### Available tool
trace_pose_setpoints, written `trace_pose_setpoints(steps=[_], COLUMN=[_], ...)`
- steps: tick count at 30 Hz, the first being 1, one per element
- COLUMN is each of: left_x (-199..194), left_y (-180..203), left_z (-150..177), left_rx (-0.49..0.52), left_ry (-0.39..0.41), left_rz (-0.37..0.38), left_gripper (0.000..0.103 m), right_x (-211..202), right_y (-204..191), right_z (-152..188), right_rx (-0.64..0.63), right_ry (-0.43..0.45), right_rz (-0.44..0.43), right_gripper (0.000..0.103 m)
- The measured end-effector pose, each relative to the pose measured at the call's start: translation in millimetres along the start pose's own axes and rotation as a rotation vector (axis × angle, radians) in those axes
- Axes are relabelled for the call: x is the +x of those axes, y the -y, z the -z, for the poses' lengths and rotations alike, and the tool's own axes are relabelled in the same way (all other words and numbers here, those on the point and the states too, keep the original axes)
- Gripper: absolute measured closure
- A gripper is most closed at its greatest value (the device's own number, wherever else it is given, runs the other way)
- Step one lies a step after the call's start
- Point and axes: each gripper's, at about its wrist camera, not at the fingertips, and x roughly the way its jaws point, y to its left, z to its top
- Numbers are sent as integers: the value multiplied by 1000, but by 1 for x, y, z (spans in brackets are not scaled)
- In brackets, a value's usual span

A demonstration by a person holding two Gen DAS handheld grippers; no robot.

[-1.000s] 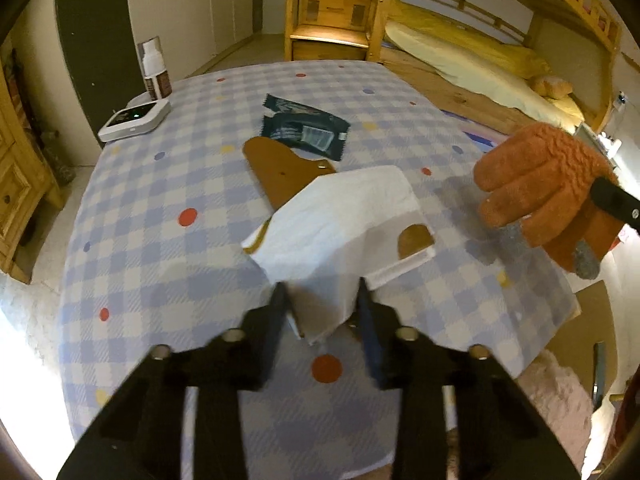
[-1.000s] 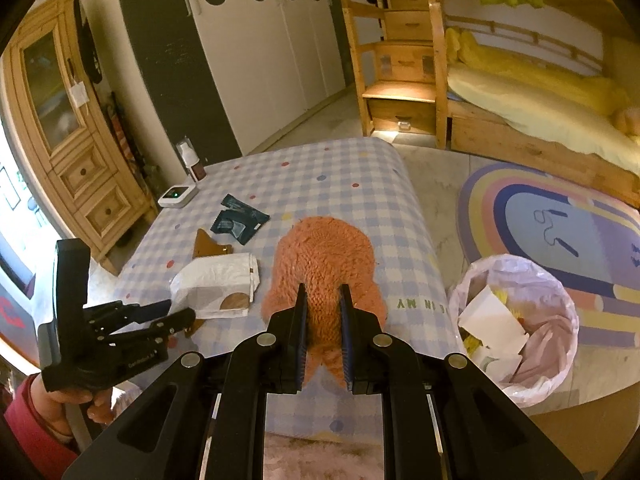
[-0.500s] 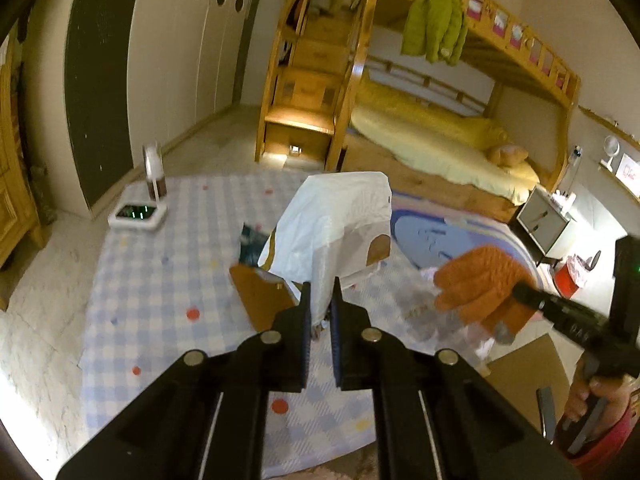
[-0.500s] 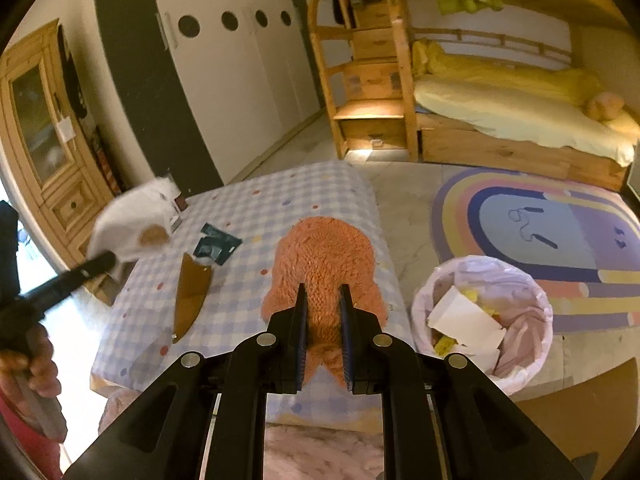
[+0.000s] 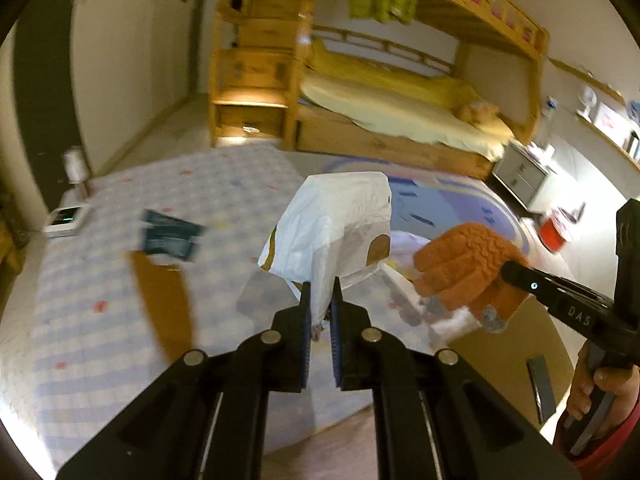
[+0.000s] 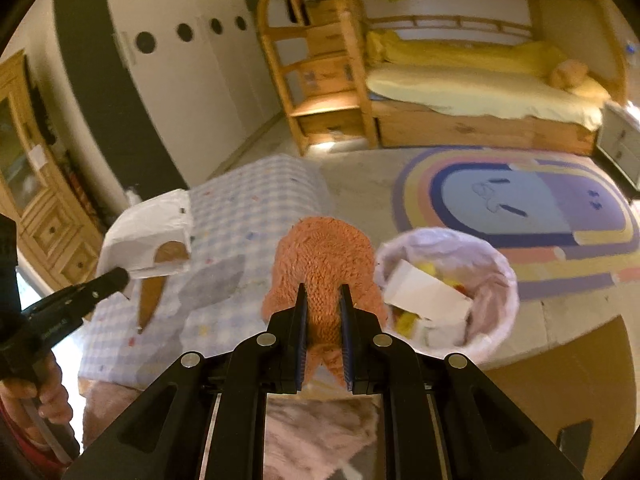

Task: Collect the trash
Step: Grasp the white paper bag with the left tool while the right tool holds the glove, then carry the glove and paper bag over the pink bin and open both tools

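My left gripper (image 5: 320, 300) is shut on a white paper bag (image 5: 336, 228) with brown patches and holds it in the air above the checked table (image 5: 100, 300). The bag also shows in the right wrist view (image 6: 150, 236), at the tip of the left gripper (image 6: 116, 280). My right gripper (image 6: 323, 300) is shut on an orange knitted glove (image 6: 320, 256), held up beside the white-lined trash bin (image 6: 492, 264). In the left wrist view the glove (image 5: 464, 272) hangs over the bin (image 5: 404, 276) to the right of the bag.
A dark blue wrapper (image 5: 170, 236) and a brown paper piece (image 5: 164, 304) lie on the table. A white device (image 5: 66, 220) and a bottle (image 5: 76, 172) stand at its far left. A bunk bed (image 5: 400, 112), a rainbow rug (image 6: 520, 208) and a cardboard box (image 5: 516, 360) surround it.
My left gripper closed on the white bag, lifted it off the table and carried it right toward the bin. My right gripper, still holding the glove, swung closer to the bin.
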Motion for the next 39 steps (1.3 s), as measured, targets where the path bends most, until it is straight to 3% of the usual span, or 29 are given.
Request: trace_pose_setpoints(steps=[9, 17, 18, 21, 23, 36, 38, 39], left_x=[63, 93, 96, 105, 109, 153, 156, 157], left_y=[69, 87, 88, 89, 89, 134, 140, 142], left_z=[-10, -20, -21, -24, -26, -28, -32, -35], left_rx=[117, 126, 124, 124, 125, 204, 205, 202], left_ry=[-66, -89, -93, -103, -114, -181, -174, -169], left_rz=[81, 100, 102, 98, 101, 132, 134, 138], left_gripper=[97, 97, 97, 97, 97, 96, 89, 80], right_x=[4, 50, 54, 68, 71, 19, 11, 9], right_y=[57, 93, 97, 108, 110, 126, 129, 130], right_z=[7, -12, -13, -17, -19, -19, -20, -21], right_rx=[98, 138, 141, 156, 166, 233, 239, 241], right_ry=[-21, -59, -61, -72, -66, 58, 75, 80], right_rz=[121, 173, 170, 175, 173, 170, 174, 174], right_gripper=[88, 85, 82, 53, 52, 51, 51, 51])
